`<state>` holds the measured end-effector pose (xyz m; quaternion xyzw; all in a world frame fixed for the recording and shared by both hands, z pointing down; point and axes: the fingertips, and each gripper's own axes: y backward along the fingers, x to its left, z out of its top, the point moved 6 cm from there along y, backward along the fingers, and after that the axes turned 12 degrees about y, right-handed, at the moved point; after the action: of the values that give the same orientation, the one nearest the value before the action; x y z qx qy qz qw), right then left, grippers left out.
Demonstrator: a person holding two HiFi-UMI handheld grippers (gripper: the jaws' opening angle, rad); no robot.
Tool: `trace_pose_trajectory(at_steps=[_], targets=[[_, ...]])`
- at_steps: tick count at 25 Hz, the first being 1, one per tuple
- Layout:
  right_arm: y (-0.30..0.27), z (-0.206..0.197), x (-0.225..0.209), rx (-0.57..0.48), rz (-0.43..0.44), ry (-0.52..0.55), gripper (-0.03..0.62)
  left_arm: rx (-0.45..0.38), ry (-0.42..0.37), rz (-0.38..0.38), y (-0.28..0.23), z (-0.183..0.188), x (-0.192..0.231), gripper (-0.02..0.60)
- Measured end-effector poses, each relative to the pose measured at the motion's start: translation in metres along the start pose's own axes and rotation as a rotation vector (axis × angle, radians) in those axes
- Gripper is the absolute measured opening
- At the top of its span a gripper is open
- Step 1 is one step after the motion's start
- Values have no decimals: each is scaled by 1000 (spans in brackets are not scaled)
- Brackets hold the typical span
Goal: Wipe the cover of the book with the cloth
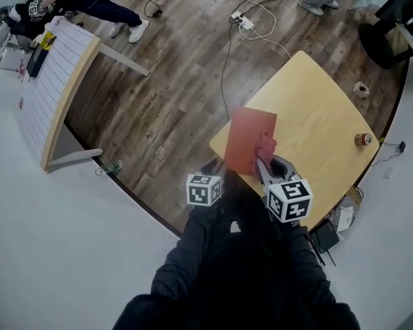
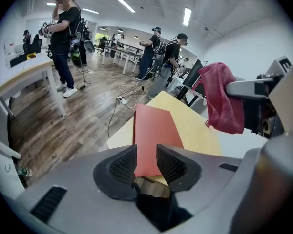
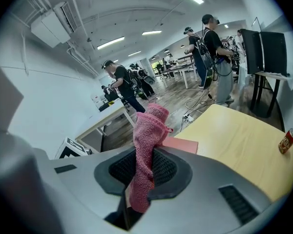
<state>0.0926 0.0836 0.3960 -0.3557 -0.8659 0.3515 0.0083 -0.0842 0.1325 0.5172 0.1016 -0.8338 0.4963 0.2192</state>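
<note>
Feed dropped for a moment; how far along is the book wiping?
Done: the cloth is picked up, clamped in the right gripper. In hand: the left gripper clamps the book at its near end; the cloth hangs beside the cover, apparently not touching. Left: the wiping itself, by the look of it.

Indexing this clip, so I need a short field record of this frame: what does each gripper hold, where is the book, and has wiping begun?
left gripper: jaws closed on the near edge of the red book
right gripper: jaws closed on the pink cloth
book position: at the near corner of the yellow table
wiping: cloth is by the book's right edge; contact with the cover unclear
other: a can at the table's right side
</note>
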Motion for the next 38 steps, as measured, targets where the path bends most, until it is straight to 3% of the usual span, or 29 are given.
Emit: trace_pose_trajectory(at_steps=[6,11,18,26,38], targets=[[-24,1,-11,24,-56,-66,75,118,21,-27,-33,-13,15,129],[-53,-2,-20,50,-71,-98,75,170,32,-38,-56,-19,26,129],[-77,-7,-18,84,-72,-119,75,193,43,-43,-70,-21,35,129],[-110,-6,-24,99,-55,-156,75,220,101,-126,-77,-19,38,103],[-182,10,-45,59,39,-251,75,244,110,-139,-78,-16,40,98]])
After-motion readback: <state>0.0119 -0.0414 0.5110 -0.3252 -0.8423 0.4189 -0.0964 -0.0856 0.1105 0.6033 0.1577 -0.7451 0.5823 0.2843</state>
